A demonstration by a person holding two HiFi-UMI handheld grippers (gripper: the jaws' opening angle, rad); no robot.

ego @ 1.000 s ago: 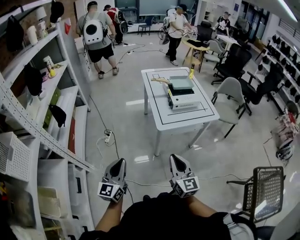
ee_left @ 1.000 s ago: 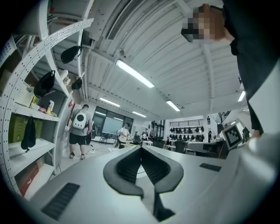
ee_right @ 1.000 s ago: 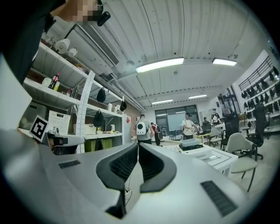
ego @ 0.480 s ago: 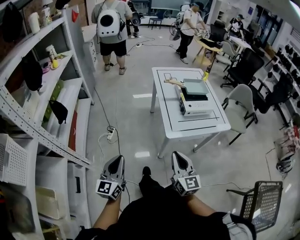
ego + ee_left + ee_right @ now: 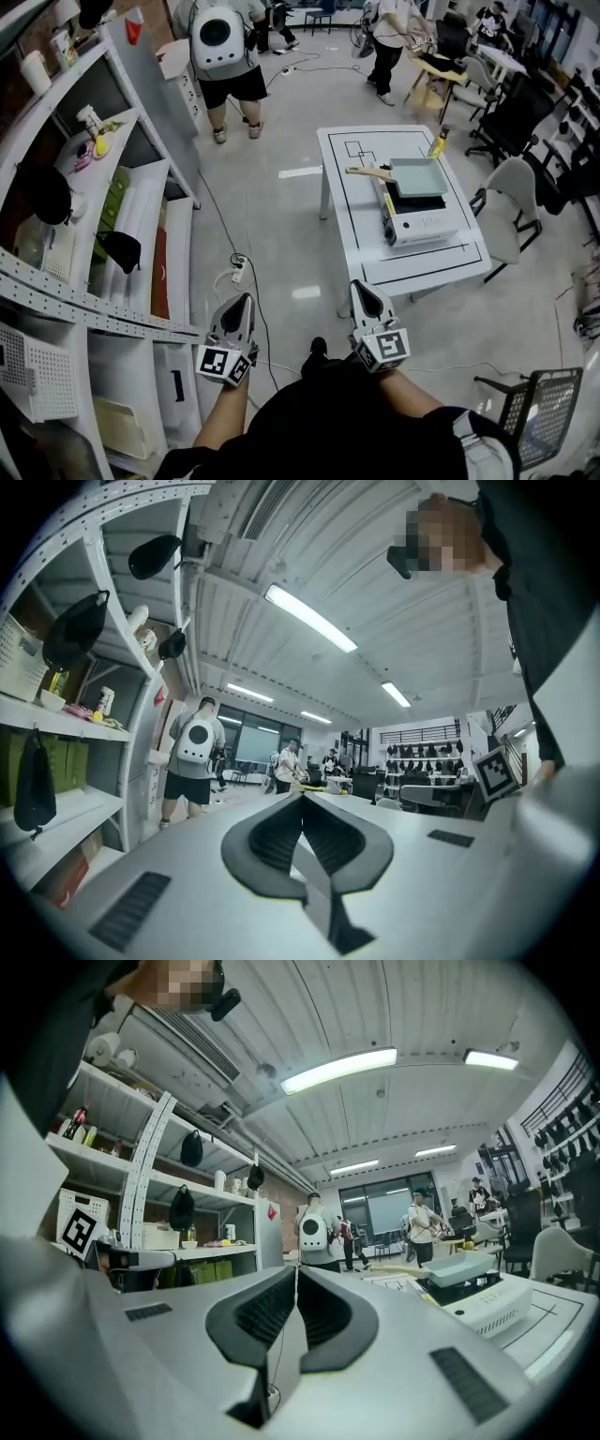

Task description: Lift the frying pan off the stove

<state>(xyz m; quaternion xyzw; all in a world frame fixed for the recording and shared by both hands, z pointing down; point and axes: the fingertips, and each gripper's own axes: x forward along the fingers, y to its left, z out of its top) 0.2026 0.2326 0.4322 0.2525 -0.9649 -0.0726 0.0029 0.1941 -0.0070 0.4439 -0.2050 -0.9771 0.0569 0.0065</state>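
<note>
The grey-green square frying pan (image 5: 419, 175) hides most of the top of the white box-shaped stove (image 5: 427, 226). The top edge cuts off the head of the person with a white backpack (image 5: 225, 42).

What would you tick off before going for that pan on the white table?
1. Frying pan sits on the stove: ok.
2. Wooden handle is free, with nothing resting on it: ok.
3. Pan within reach: not ok. Bare floor lies between the person and the table.
4. Jaws ready to grasp: not ok. The left hand-held gripper and right hand-held gripper are both shut and empty.
5. Power strip and its cable clear of the walking line: cannot tell.
</note>
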